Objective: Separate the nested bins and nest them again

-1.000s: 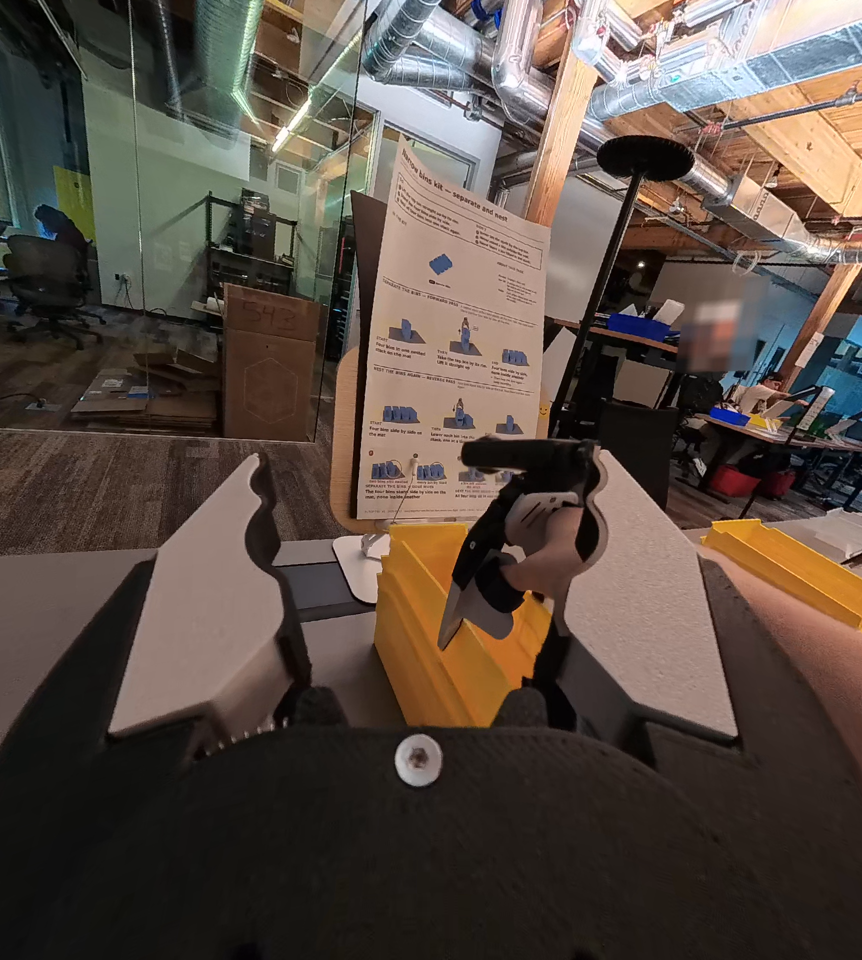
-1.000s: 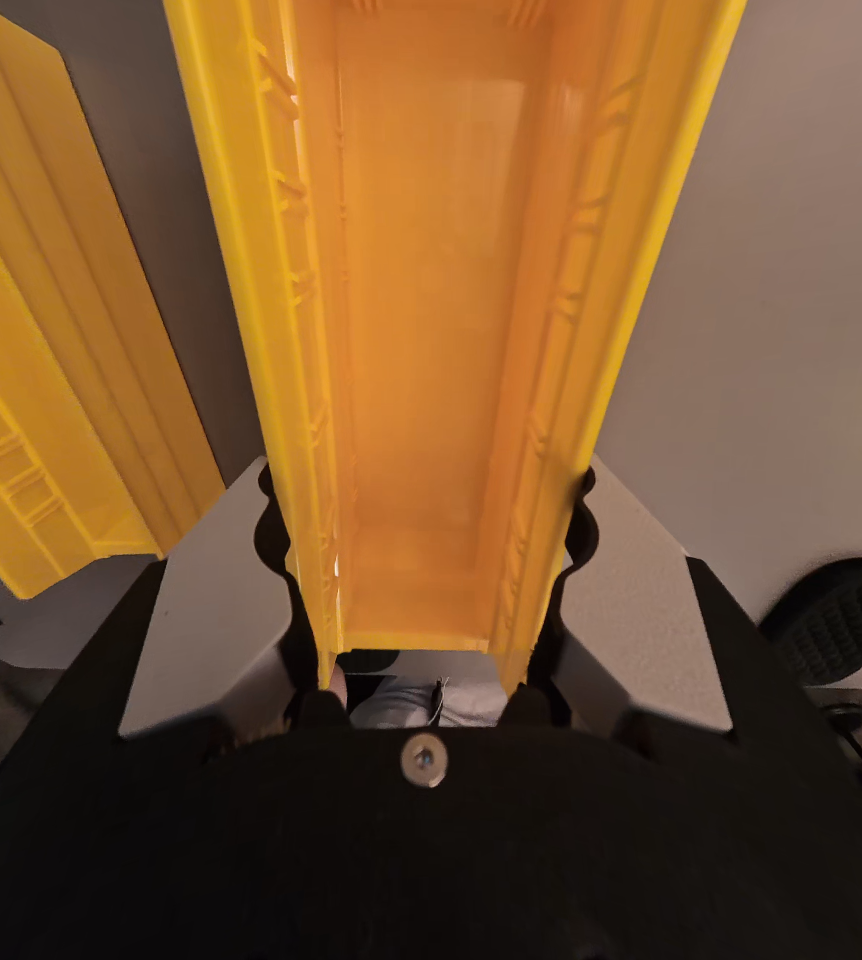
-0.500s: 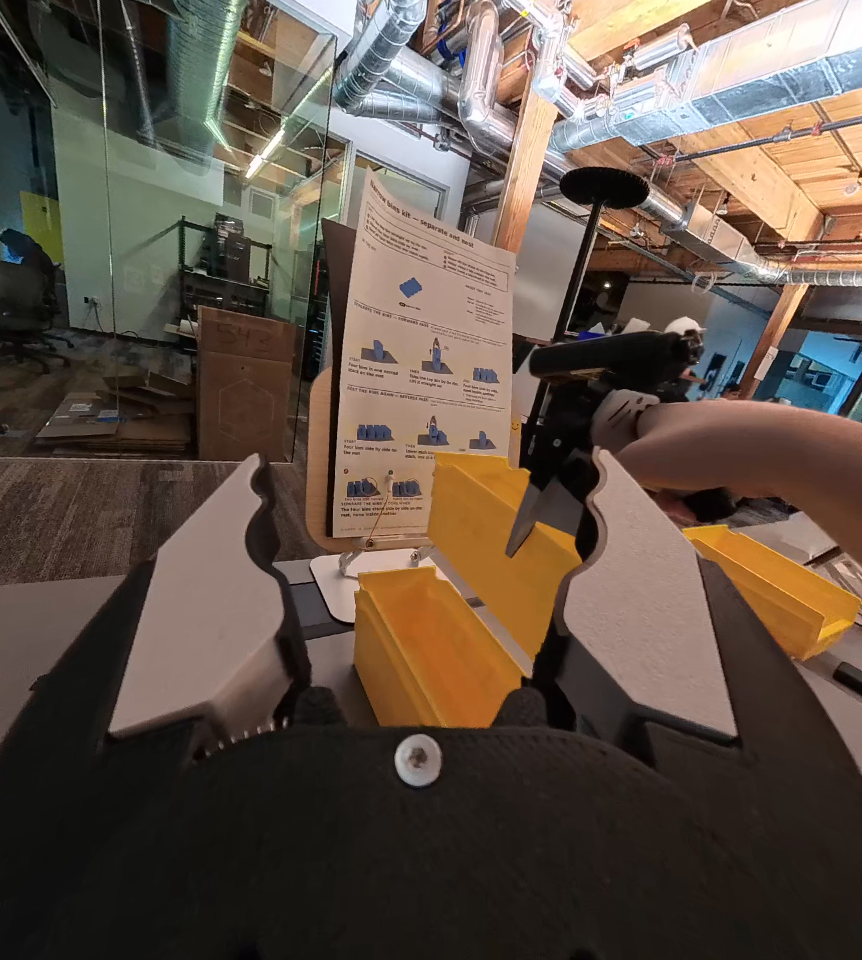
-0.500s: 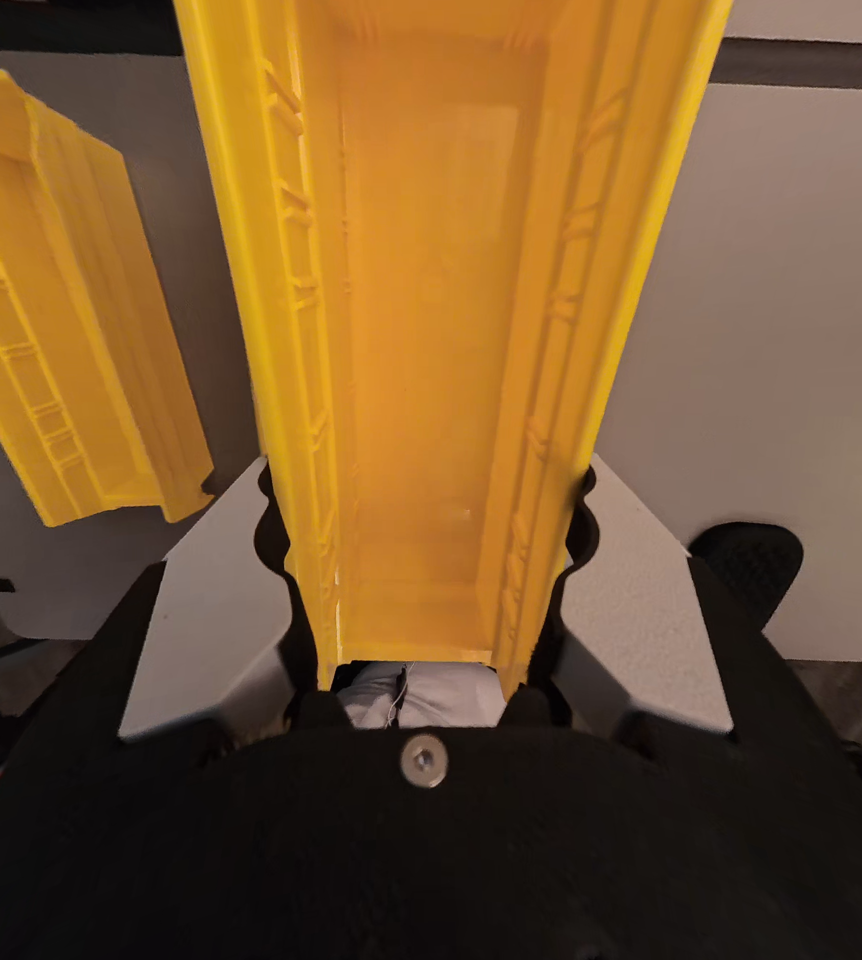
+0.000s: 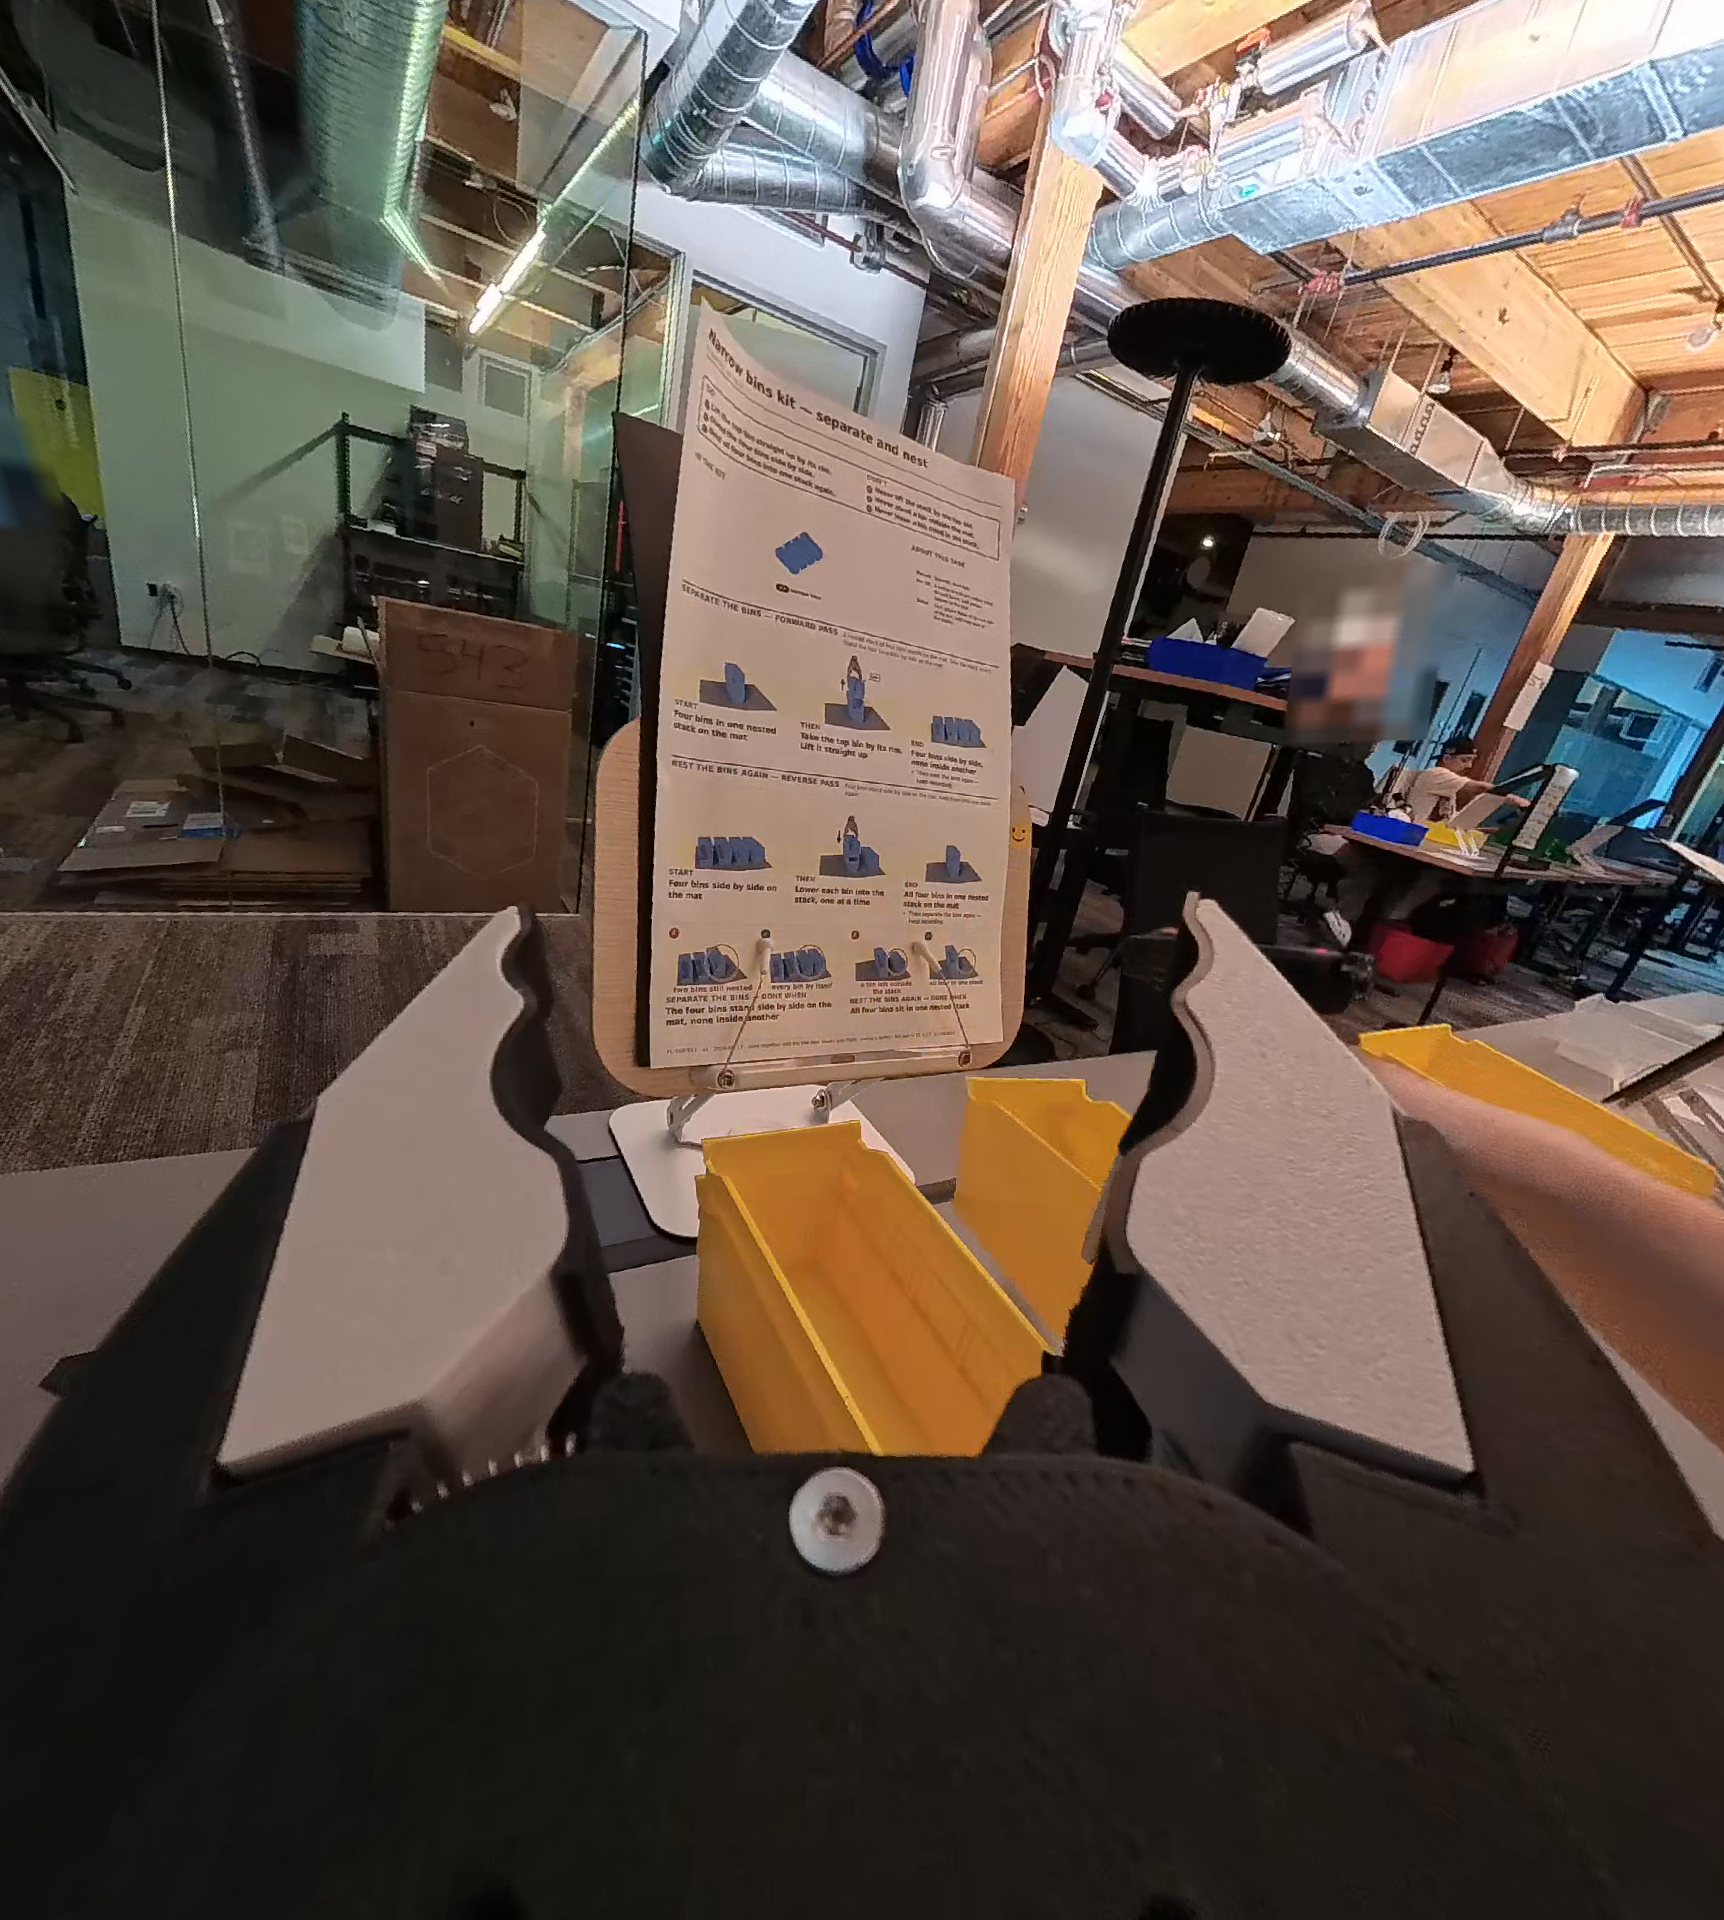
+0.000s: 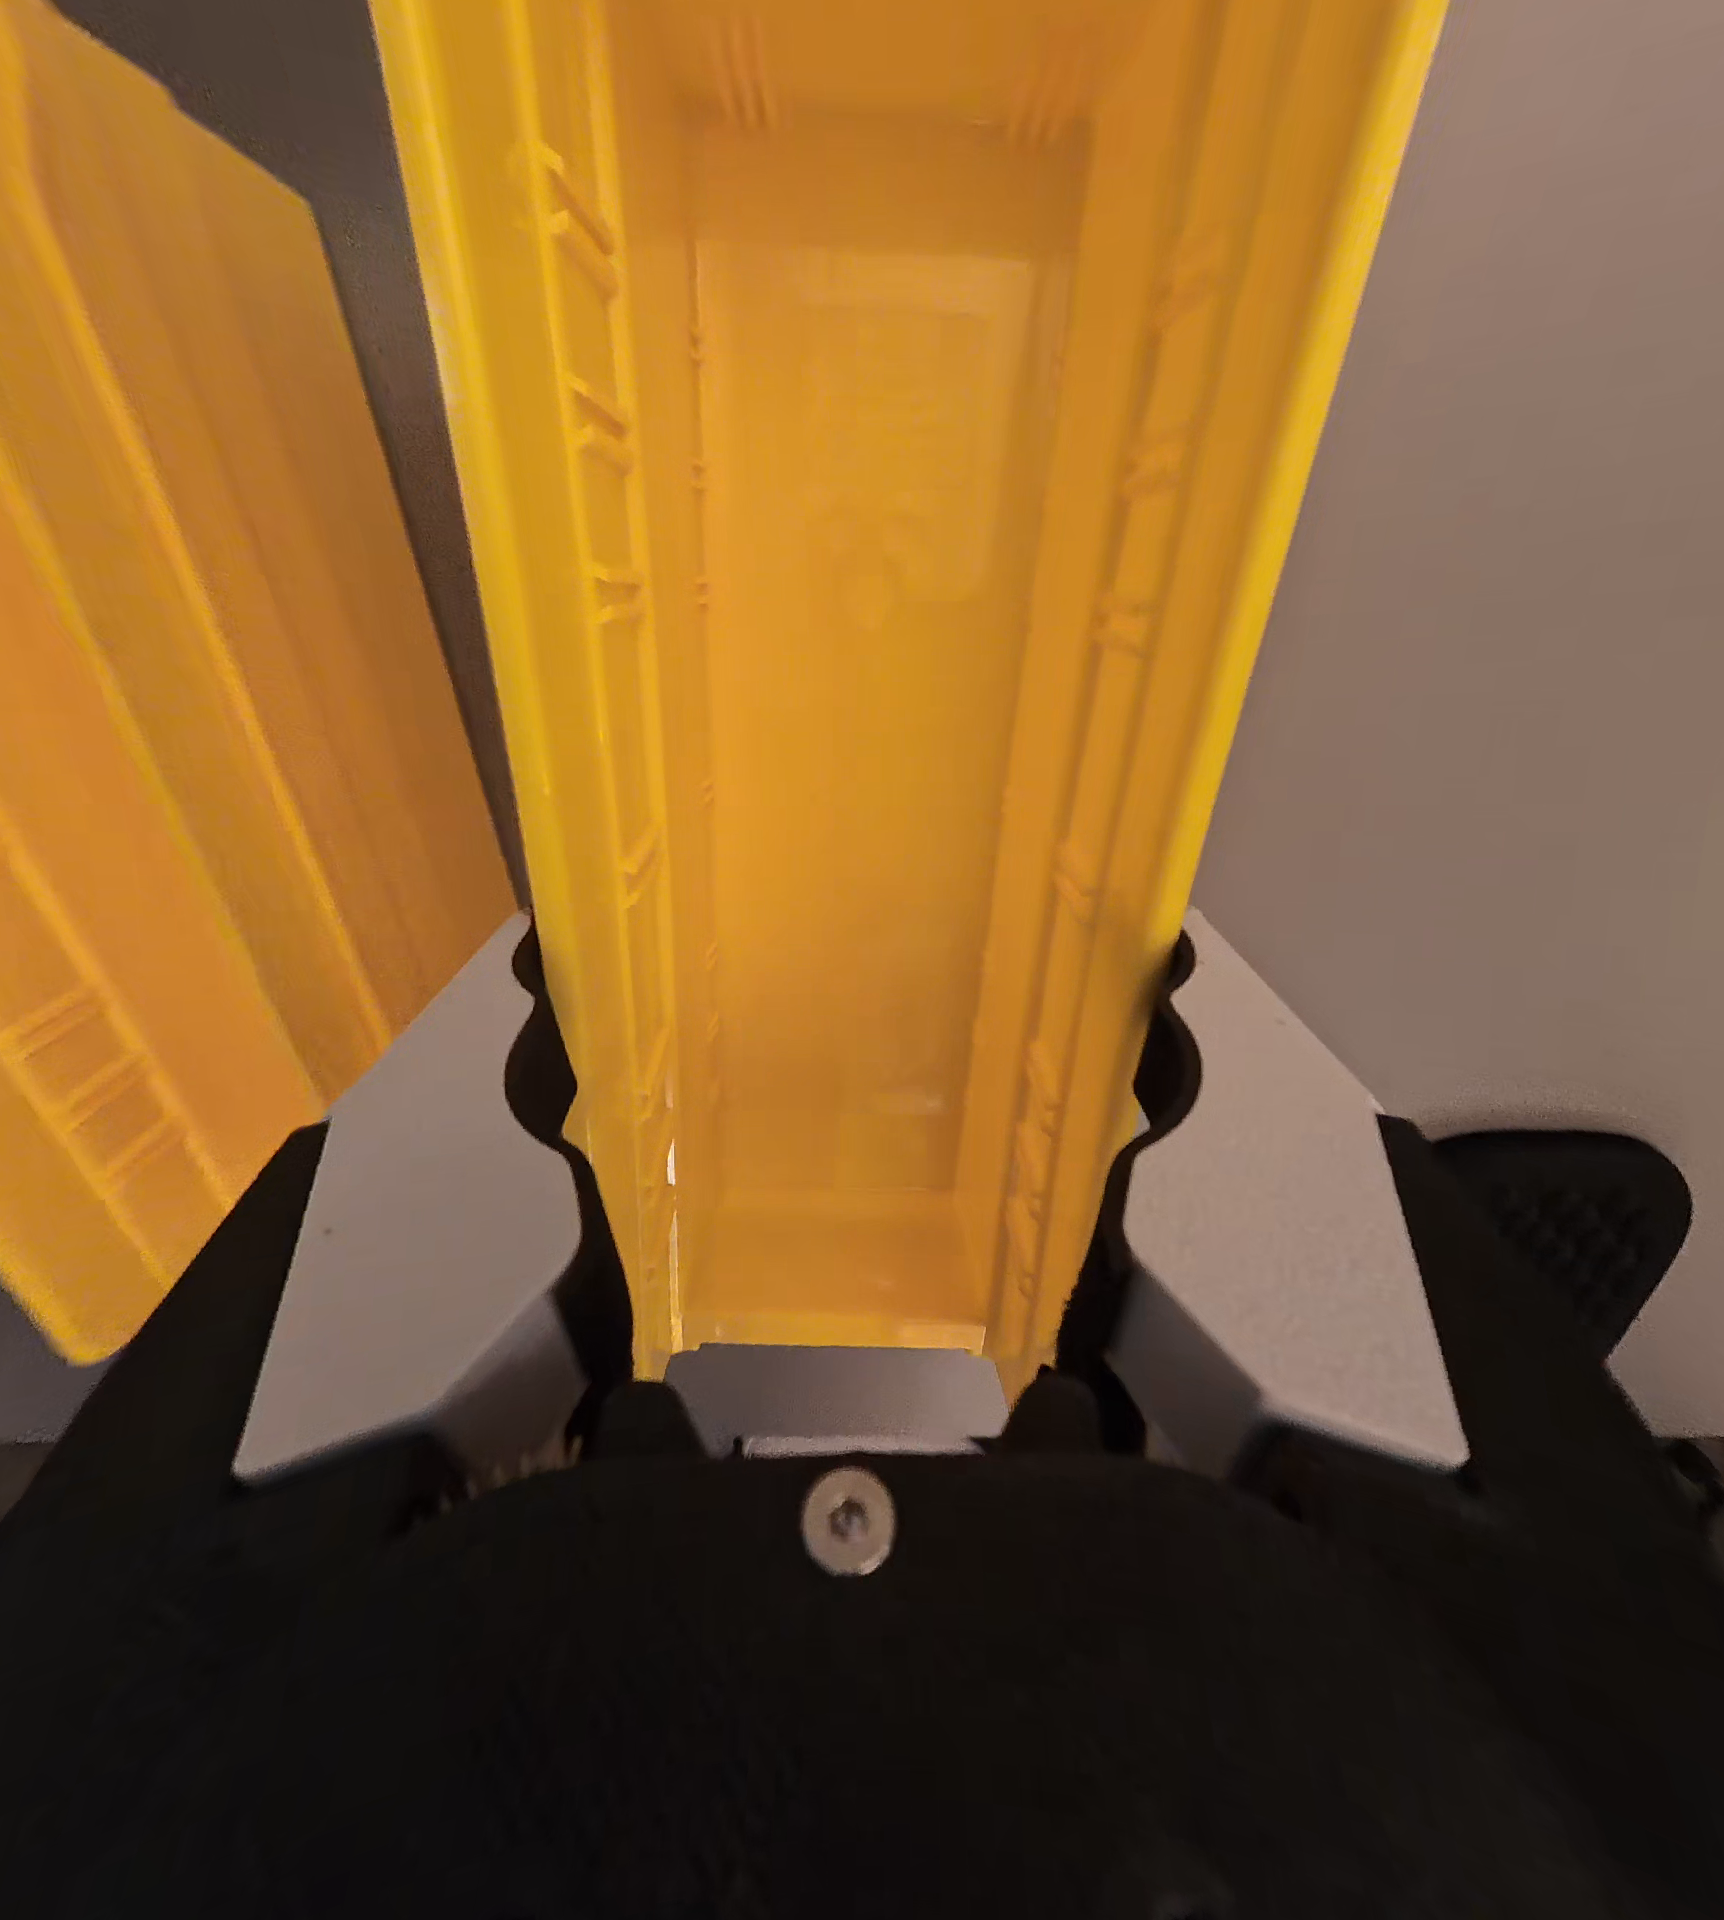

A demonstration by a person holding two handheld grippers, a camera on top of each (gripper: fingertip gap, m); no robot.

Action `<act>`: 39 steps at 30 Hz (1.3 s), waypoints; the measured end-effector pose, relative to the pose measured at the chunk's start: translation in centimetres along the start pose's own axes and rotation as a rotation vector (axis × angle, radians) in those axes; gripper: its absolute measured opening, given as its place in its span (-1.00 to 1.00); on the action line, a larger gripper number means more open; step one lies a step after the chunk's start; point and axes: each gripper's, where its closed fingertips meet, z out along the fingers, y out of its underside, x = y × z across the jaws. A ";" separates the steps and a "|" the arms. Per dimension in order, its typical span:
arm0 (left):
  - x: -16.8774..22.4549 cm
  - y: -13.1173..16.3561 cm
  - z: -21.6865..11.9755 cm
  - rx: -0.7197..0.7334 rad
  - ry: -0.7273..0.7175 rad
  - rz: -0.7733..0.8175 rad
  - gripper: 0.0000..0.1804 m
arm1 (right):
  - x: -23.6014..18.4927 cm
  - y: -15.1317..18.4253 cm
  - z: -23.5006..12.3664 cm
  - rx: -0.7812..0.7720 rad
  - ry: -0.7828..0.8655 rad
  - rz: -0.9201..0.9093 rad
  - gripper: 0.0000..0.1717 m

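In the right wrist view my right gripper point(image 6: 853, 925) is shut on a long yellow bin point(image 6: 868, 623); both pads press on its side rims, and I look down into it. A second yellow bin point(image 6: 110, 727) lies close on its left. In the left wrist view my left gripper point(image 5: 853, 925) is open and holds nothing. A yellow bin point(image 5: 858, 1278) stands on the grey table point(image 5: 58, 1299) between its fingers, and the left pad is clear of it. Another yellow bin point(image 5: 1034, 1153) stands just right of that one, partly behind my right finger point(image 5: 1253, 1143). The right gripper itself is hidden in this view.
An instruction sheet on a wooden stand point(image 5: 837, 779) rises behind the bins, with a black lamp pole point(image 5: 1138, 727) beside it. A third yellow bin point(image 5: 1533, 1101) lies at the far right past a person's forearm point(image 5: 1616, 1268). A black object point(image 6: 1564, 1226) sits below the table edge.
My right gripper lifted a bin out of the stack, carried it right and brought it down beside the remaining bin, still gripped. My left gripper stayed open in place.
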 end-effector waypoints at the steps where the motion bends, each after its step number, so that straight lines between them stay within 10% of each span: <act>1: 0.1 0.1 0.1 -0.004 0.001 0.002 0.30 | 0.3 0.0 0.6 0.001 0.005 -0.002 0.33; 17: 0.7 0.6 0.7 -0.031 0.013 0.008 0.29 | 1.6 1.1 5.4 -0.067 0.048 -0.024 0.47; 24: 0.5 0.3 0.4 -0.016 0.016 -0.006 0.29 | 0.5 0.1 2.2 -0.023 0.131 -0.111 0.51; 31: 0.0 0.4 0.2 -0.018 0.013 -0.026 0.29 | -9.9 -2.4 -2.8 0.209 -0.119 -0.161 0.56; 39: -0.1 0.5 0.2 -0.023 0.019 -0.034 0.29 | -17.7 0.5 1.3 0.076 -0.162 -0.214 0.70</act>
